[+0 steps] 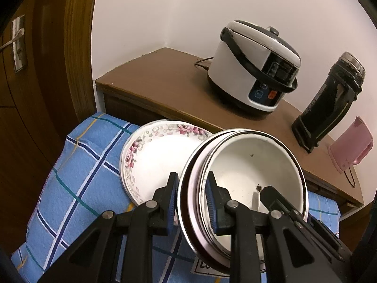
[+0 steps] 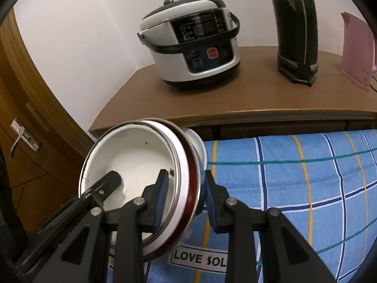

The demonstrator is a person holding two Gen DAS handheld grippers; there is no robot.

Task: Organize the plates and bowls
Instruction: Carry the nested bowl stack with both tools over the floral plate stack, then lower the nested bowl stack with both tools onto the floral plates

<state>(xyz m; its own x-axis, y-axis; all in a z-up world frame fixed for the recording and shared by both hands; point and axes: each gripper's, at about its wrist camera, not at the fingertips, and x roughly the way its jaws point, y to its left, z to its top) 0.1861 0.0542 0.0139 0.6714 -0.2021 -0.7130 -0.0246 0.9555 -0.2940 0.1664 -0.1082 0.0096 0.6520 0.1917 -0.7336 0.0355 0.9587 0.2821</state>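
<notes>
Two nested bowls hang tilted over the blue plaid cloth (image 1: 77, 165): a white enamel bowl (image 1: 247, 165) (image 2: 132, 155) sits inside a bowl with a pink and brown rim (image 1: 188, 188) (image 2: 188, 165). My left gripper (image 1: 192, 179) is shut on the left rim of the stack, one finger inside and one outside. My right gripper (image 2: 186, 176) is shut on the opposite rim in the same way. A floral plate (image 1: 160, 155) lies on the cloth behind and left of the bowls, partly hidden by them.
A wooden cabinet (image 1: 165, 82) (image 2: 235, 99) stands behind the cloth. On it are a white rice cooker (image 1: 254, 66) (image 2: 193, 44), a black thermos (image 1: 329, 103) (image 2: 297, 28) and a pink kettle (image 1: 351, 151) (image 2: 355, 49). A wooden door with a handle (image 1: 16, 42) is at the left.
</notes>
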